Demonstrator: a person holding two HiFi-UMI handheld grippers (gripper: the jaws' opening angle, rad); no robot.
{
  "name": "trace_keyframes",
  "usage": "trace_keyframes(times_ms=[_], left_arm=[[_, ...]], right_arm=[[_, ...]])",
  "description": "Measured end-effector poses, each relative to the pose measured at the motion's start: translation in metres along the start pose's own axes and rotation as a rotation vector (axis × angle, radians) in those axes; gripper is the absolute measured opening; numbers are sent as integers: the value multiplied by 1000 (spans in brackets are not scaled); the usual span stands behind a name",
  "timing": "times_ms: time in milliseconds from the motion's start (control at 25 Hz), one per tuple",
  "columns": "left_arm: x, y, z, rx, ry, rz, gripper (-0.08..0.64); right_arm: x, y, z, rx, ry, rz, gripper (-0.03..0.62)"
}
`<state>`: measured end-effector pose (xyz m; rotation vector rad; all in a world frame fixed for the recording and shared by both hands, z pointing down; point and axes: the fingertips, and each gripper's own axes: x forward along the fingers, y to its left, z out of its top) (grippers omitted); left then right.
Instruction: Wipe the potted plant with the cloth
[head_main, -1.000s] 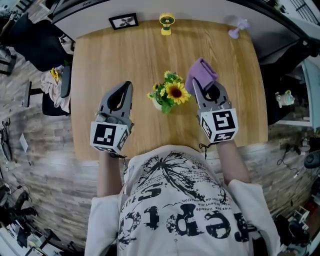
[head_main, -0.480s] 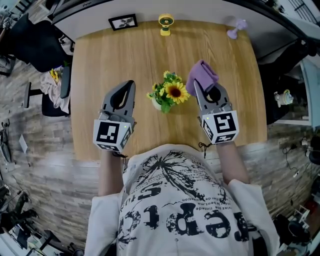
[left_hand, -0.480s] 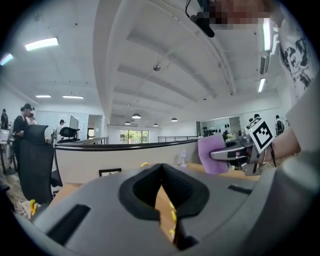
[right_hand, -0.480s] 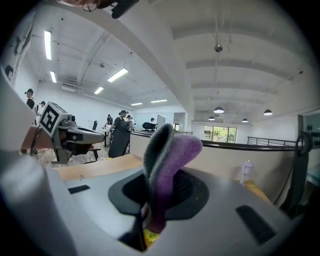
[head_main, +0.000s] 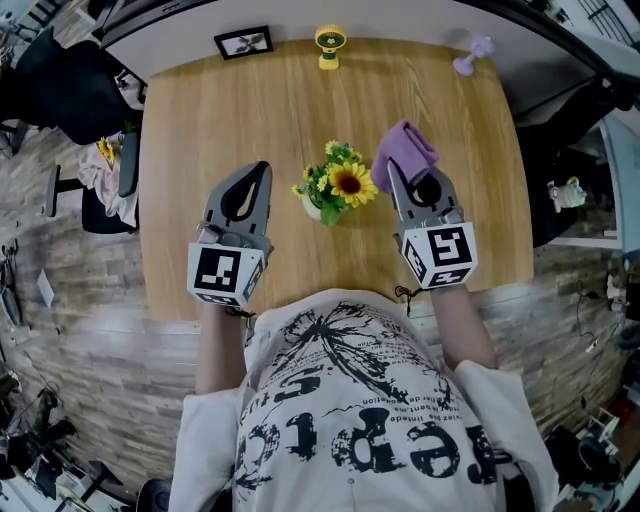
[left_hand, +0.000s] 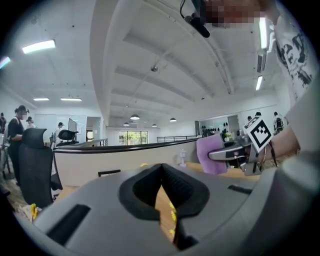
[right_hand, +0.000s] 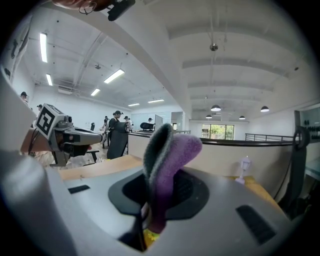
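A small potted plant (head_main: 336, 186) with a sunflower and yellow blooms in a white pot stands mid-table in the head view. My right gripper (head_main: 391, 166) is just right of it, shut on a purple cloth (head_main: 403, 150) that sticks up past the jaws; the same cloth (right_hand: 166, 165) stands folded between the pads in the right gripper view. My left gripper (head_main: 262, 168) is left of the plant, shut and holding nothing. In the left gripper view its jaws (left_hand: 162, 172) meet, and the right gripper with the cloth (left_hand: 212, 154) shows at the right.
At the wooden table's (head_main: 220, 120) far edge stand a framed picture (head_main: 243, 42), a small yellow fan (head_main: 330, 46) and a small purple fan (head_main: 470, 58). A dark office chair (head_main: 60, 90) stands off the table's left side.
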<state>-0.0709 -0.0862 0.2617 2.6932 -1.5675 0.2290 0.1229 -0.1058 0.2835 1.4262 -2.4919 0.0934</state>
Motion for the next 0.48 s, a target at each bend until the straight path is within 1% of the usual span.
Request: trace_keyframes(times_ms=[160, 320, 480], left_arm=[[1, -2, 0, 39, 10, -4, 3], [3, -2, 2, 33, 2, -4, 3], [3, -4, -1, 29, 6, -7, 3]], right_arm=[[2, -1, -1, -3, 6, -10, 62], [2, 1, 0, -35, 8, -10, 61], [2, 3, -3, -47, 12, -9, 63]])
